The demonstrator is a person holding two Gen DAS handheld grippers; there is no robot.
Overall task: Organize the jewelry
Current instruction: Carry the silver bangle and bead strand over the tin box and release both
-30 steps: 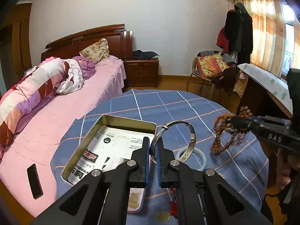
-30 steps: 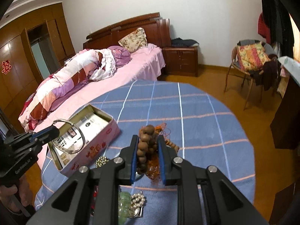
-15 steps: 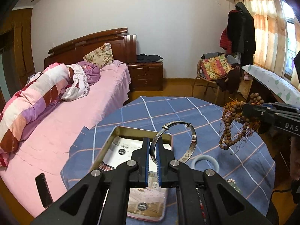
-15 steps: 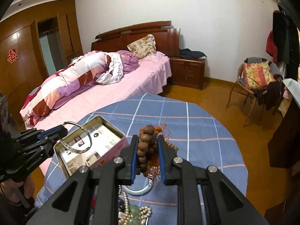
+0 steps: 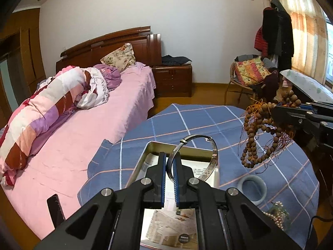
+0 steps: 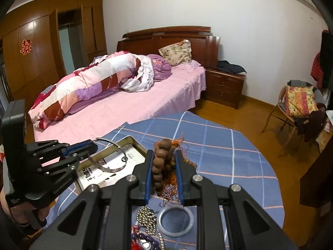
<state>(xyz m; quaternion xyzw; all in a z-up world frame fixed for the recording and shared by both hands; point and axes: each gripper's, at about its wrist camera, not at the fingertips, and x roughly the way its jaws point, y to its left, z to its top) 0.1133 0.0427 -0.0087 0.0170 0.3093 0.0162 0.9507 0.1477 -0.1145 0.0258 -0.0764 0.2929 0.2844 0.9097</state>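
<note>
My left gripper [image 5: 170,166] is shut on a silver bangle [image 5: 214,156], held in the air over the open metal tin [image 5: 162,145]. In the right wrist view the same left gripper [image 6: 91,145] holds the silver bangle [image 6: 108,167] above the tin [image 6: 127,140]. My right gripper [image 6: 163,166] is shut on a bunch of brown wooden beads [image 6: 162,162] with orange tassels, lifted off the round table. From the left wrist view those wooden beads [image 5: 256,137] hang from the right gripper [image 5: 278,112] at the right, above the table.
The table wears a blue checked cloth [image 6: 218,152]. On it lie a pale jade bangle [image 6: 175,220], a small-bead chain [image 6: 146,218], purple beads [image 6: 143,237] and pearls [image 5: 276,214]. A pink bed [image 5: 83,137] stands left, a chair [image 6: 295,108] right. A hand [image 6: 12,208] grips the left tool.
Both grippers have drawn back toward the near side of the table. The right one has risen with the beads and rolled. The bangle has come over the tin.
</note>
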